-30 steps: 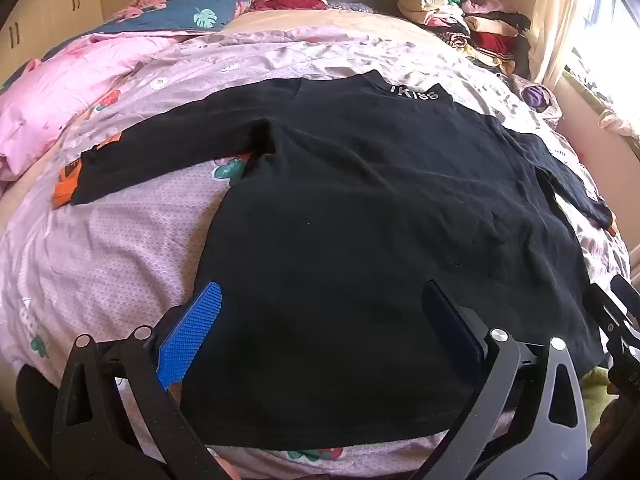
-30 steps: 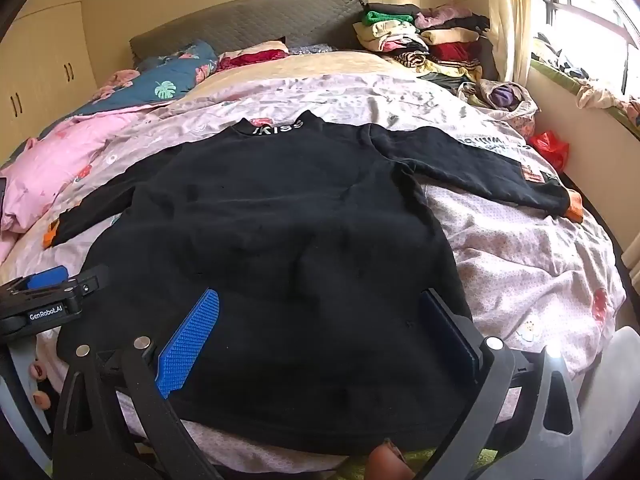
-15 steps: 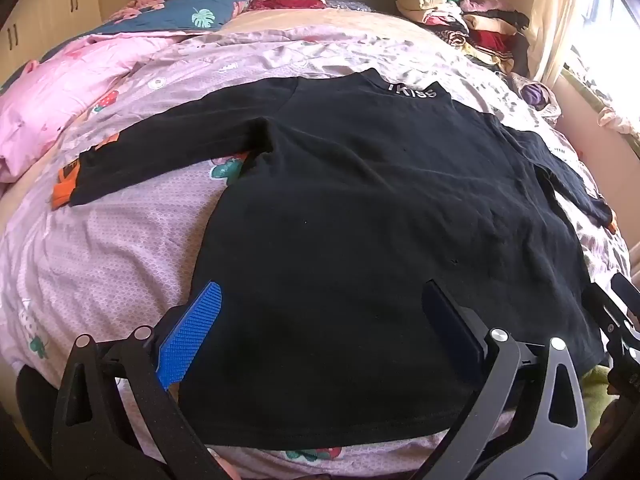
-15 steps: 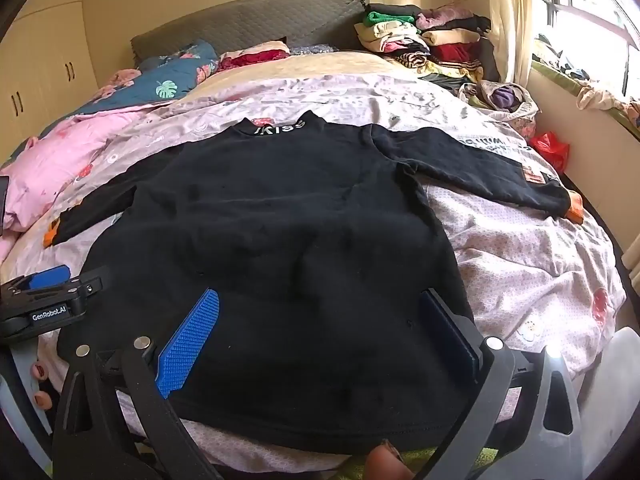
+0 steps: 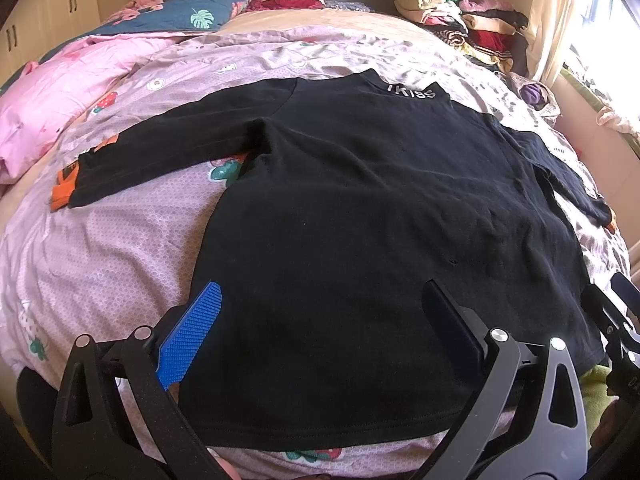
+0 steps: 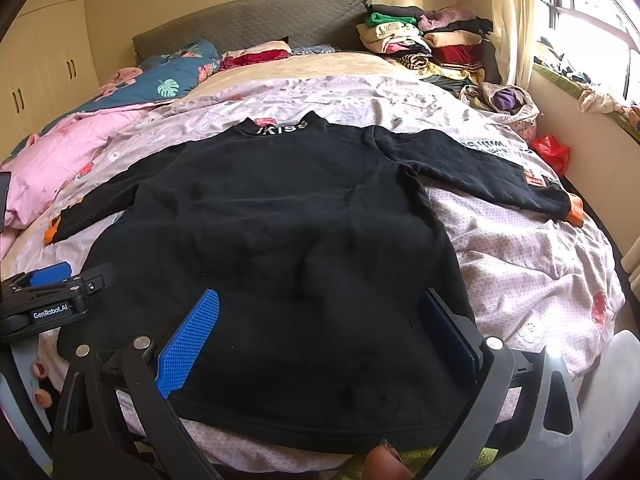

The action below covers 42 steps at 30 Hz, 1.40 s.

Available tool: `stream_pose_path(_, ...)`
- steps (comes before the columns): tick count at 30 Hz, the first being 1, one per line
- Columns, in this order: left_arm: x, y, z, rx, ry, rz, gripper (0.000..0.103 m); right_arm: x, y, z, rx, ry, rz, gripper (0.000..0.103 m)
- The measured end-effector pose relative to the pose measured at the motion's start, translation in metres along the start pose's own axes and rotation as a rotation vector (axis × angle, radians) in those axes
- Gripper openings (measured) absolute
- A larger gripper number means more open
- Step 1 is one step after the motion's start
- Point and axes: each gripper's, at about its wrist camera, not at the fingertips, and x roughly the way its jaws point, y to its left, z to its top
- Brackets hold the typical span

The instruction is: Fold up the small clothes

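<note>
I saw the black sweatshirt (image 5: pixel 360 216) lying flat on the lilac bedsheet (image 5: pixel 100 264), collar at 12 o'clock. Left gripper (image 5: pixel 320 332) and right gripper (image 6: pixel 320 336) hovered at its 6 o'clock hem, jaws spread, holding nothing.

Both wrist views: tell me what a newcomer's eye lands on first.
The black long-sleeved top dominates, spread flat with both sleeves out on the pink floral bedsheet, white lettering on its collar. In front of it, the left claw and right claw hang open above the hem. At the far right corner of the bed sits a stack of folded clothes.
</note>
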Motion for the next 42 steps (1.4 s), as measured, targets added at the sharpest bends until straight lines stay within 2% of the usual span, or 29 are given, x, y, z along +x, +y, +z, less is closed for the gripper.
stream_pose_path(42, 0.0002, -0.0029, 0.0094, 0.002, -0.011, -0.017, 0.094, 0.0005, 0.0042, 0.0027, -0.004, -0.001, 0.011, 0.099)
